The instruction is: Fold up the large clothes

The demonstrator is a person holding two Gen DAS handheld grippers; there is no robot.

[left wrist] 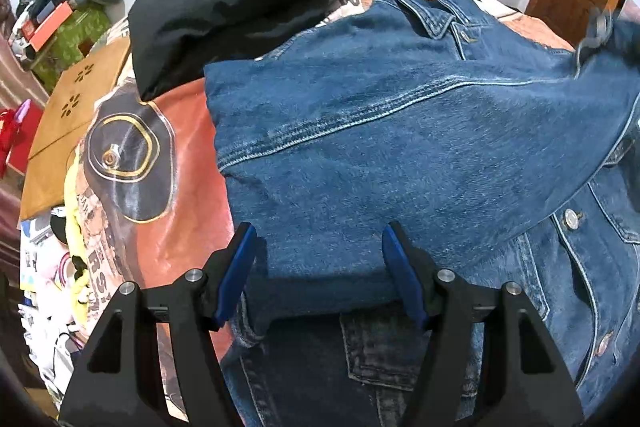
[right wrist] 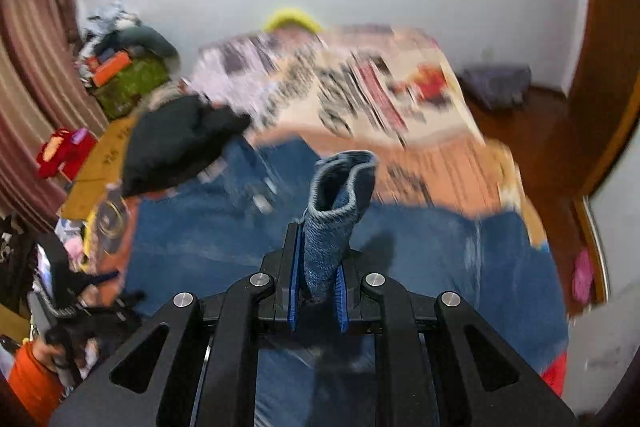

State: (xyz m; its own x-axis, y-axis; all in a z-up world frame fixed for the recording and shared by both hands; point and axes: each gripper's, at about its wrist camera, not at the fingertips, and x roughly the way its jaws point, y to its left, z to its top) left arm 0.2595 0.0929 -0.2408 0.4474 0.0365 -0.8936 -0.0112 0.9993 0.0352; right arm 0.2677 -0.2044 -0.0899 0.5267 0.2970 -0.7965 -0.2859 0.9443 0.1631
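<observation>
A blue denim jacket (left wrist: pixel 400 147) lies spread on a bed with a printed cover (left wrist: pixel 180 163). In the left wrist view a folded, sleeve-like part of it runs down between the blue pads (left wrist: pixel 240 267) of my left gripper (left wrist: pixel 320 267). The jaws stand fairly wide, and the cloth fills the gap and meets both pads. In the blurred right wrist view my right gripper (right wrist: pixel 320 251) is shut on a denim cuff end (right wrist: pixel 344 179). The cuff sticks up past the fingers, above the rest of the jacket (right wrist: pixel 224 235).
A black garment (left wrist: pixel 232 15) lies at the jacket's far left corner. A brown cardboard sheet (left wrist: pixel 76 107) and clutter with a green box (left wrist: pixel 76 39) flank the bed's left side. A hand in an orange sleeve (right wrist: pixel 32 375) shows at lower left. A wooden door (right wrist: pixel 600 67) stands right.
</observation>
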